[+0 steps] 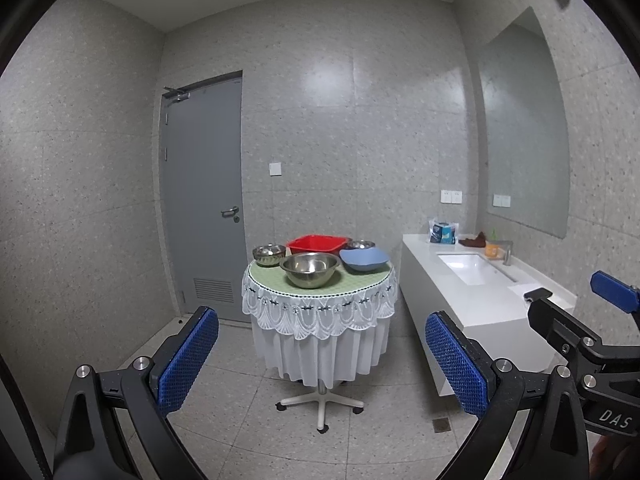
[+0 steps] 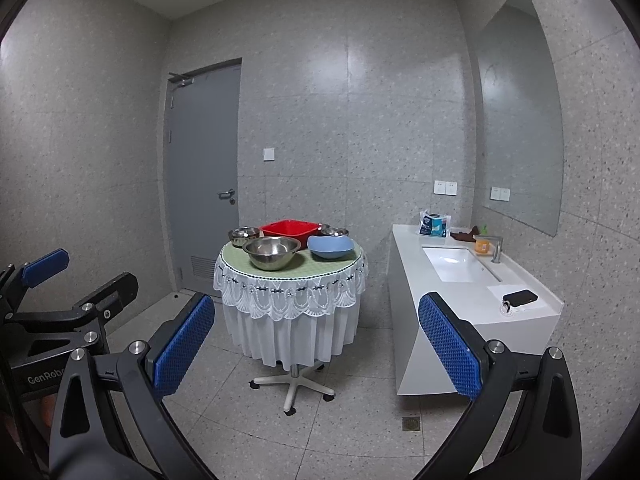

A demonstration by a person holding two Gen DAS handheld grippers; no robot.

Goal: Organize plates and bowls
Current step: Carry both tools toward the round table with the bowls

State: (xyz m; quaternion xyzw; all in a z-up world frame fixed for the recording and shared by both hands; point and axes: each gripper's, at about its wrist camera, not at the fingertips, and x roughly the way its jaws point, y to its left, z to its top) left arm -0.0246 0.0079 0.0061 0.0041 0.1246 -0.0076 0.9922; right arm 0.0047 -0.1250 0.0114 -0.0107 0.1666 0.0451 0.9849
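Grey speckled tiles cover the walls and floor of a washroom with a closed grey door point(image 1: 202, 196) at the back. Near the middle stands a small round surface point(image 1: 320, 286) on a wheeled pedestal, dressed in a pale green cloth with a white lace skirt. On it sit the dishes: a large stainless steel bowl point(image 1: 309, 269) at the front, a smaller patterned steel bowl point(image 1: 269, 255) to its left, a red square plastic basin point(image 1: 317, 244) behind, a blue plastic bowl with a wavy rim point(image 1: 364, 259) on the right, and a small steel bowl point(image 1: 361, 245) just behind the blue one; it looks partly hidden, so its contents cannot be told.

Along the right wall runs a white counter point(image 2: 460, 300) with a sunken white sink point(image 2: 456, 264), a steel tap point(image 2: 497, 248), an orange cup point(image 2: 483, 245), a blue-and-white packet point(image 2: 434, 226) and a dark phone-like object point(image 2: 520, 298) on paper. A mirror point(image 2: 520, 120) hangs above.

The left gripper point(image 1: 322, 364) is well short of the dishes with its blue-padded fingers point(image 1: 188, 360) spread wide and empty. The right gripper point(image 2: 316, 354) is likewise apart from the dishes, its blue-padded fingers point(image 2: 450, 346) spread wide, holding nothing.
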